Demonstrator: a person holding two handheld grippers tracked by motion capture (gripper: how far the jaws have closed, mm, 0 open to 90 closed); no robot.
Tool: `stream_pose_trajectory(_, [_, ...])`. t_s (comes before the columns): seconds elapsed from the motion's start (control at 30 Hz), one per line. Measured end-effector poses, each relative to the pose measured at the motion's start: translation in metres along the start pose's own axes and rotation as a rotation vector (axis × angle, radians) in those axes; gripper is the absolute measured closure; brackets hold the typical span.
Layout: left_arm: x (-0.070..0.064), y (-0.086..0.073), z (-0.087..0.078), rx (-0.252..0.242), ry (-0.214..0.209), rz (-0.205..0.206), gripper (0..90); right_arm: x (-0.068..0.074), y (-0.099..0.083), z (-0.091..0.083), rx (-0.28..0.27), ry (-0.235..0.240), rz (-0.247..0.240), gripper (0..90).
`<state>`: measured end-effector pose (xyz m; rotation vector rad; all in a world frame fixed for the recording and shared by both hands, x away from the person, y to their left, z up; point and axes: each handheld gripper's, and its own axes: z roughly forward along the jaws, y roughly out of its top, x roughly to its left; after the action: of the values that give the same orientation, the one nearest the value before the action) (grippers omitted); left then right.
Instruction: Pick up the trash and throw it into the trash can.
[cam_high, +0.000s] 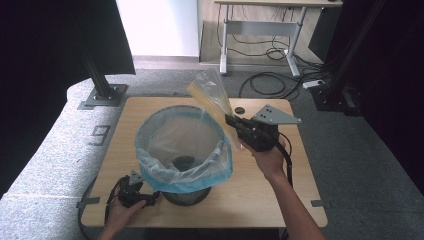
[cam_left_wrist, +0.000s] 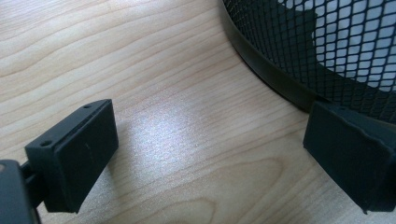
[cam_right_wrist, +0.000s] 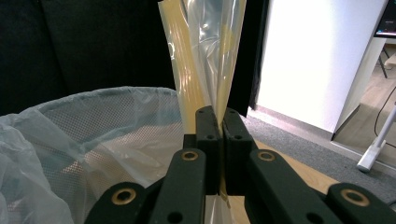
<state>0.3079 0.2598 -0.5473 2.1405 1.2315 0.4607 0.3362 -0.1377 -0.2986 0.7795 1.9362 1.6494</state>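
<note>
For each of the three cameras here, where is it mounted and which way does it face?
High view: above the person's side, facing forward and down on the wooden table; both forearms, the left claw and the right claw show.
Left gripper view: rides the left claw, low over the table, facing the mesh bin; its jaws stand apart.
Right gripper view: rides the right claw, looking over the blue liner; its jaws pinch a clear yellow-edged bag.
Shared: the high and right gripper views both show that bag and liner.
</note>
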Motion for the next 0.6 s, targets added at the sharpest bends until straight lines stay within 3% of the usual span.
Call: stream_pose_trajectory(0.6, [0.000, 0.000, 0.000, 0.000, 0.000, 0.001, 2.7, 0.009, 0.007, 0.021, 0.003, 0.030, -0.002, 87.1])
